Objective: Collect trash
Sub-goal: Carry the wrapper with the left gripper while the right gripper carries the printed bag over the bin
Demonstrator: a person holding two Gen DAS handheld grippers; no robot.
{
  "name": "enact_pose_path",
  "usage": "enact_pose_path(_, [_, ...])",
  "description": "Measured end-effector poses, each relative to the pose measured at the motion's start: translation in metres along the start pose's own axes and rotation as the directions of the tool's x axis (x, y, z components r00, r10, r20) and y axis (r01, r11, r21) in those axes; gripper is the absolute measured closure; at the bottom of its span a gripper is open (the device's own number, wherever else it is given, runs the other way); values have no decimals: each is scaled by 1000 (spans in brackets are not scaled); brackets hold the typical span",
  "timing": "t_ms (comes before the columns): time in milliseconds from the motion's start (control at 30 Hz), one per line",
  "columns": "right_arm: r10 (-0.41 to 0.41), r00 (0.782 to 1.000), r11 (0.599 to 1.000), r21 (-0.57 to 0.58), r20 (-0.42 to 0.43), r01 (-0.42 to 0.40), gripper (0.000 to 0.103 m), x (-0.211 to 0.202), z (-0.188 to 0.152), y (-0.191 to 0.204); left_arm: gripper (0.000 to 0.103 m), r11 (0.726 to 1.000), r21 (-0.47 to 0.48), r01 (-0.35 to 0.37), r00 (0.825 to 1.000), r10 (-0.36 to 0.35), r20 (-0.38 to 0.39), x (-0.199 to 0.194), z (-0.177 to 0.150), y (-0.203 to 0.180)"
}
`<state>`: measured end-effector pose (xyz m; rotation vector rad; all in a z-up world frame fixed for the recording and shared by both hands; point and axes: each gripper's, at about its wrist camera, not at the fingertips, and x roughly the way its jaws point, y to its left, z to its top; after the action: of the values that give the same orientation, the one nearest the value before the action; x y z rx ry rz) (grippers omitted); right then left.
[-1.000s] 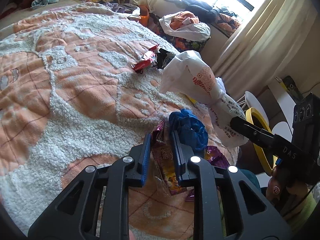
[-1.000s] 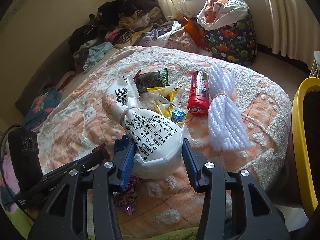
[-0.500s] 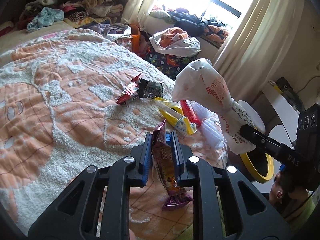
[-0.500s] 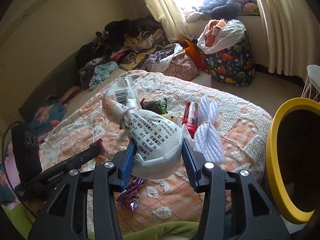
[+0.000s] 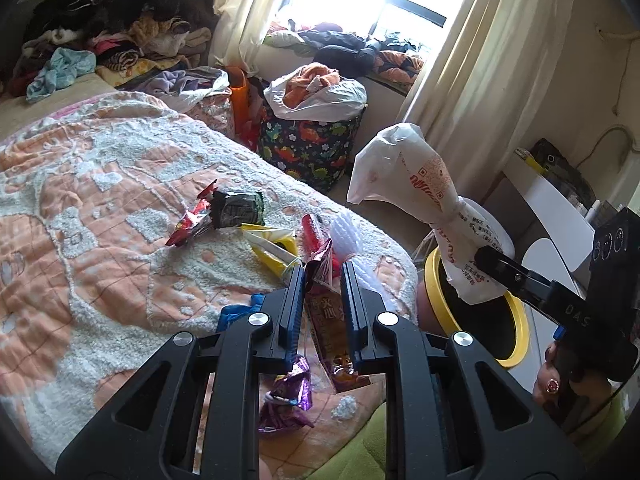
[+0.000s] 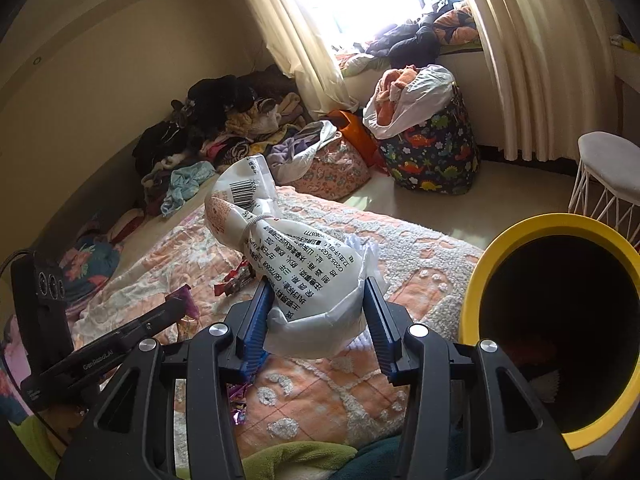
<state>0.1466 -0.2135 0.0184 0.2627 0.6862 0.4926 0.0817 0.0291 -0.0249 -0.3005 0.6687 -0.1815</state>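
My left gripper [image 5: 323, 276] is shut on a brown and purple snack wrapper [image 5: 328, 320] and holds it above the bed's near edge. My right gripper [image 6: 318, 296] is shut on a tied white plastic bag [image 6: 304, 276] with printed text, lifted beside the yellow-rimmed trash bin [image 6: 520, 232]. The bag [image 5: 424, 200] and bin [image 5: 518, 320] also show in the left wrist view, bag partly over the bin's rim. More trash lies on the orange and white blanket [image 5: 100, 220]: a red wrapper [image 5: 192, 220], a dark green packet [image 5: 238, 210], a yellow wrapper [image 5: 272, 250], a purple wrapper [image 5: 286, 400].
A dinosaur-print hamper [image 5: 312, 144] full of clothes stands by the curtains. Clothes are piled against the far wall [image 6: 224, 120]. A white wire stool [image 6: 608, 176] stands behind the bin. A blue cloth [image 5: 236, 316] lies by my left fingers.
Both grippers have lifted and swung right, away from the bed. The wrapper has come up off the blanket. The white bag has moved close to the bin, which now fills the right wrist view's right side.
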Motion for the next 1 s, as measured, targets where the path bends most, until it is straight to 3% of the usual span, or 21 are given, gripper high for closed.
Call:
enact_pose_path(500, [-44, 997, 997, 68, 67, 39, 60, -33, 11, -37, 90, 995, 76, 59, 998, -57, -24, 26, 11, -56])
enact_pose_path(633, [-100, 991, 992, 88, 92, 92, 60, -45, 15, -52, 90, 989, 101, 105, 994, -106, 6, 30, 15, -76])
enact_pose_path(1000, [-205, 968, 969, 172, 146, 179, 60, -68, 19, -101, 90, 964, 184, 193, 981, -188, -43, 50, 9, -134])
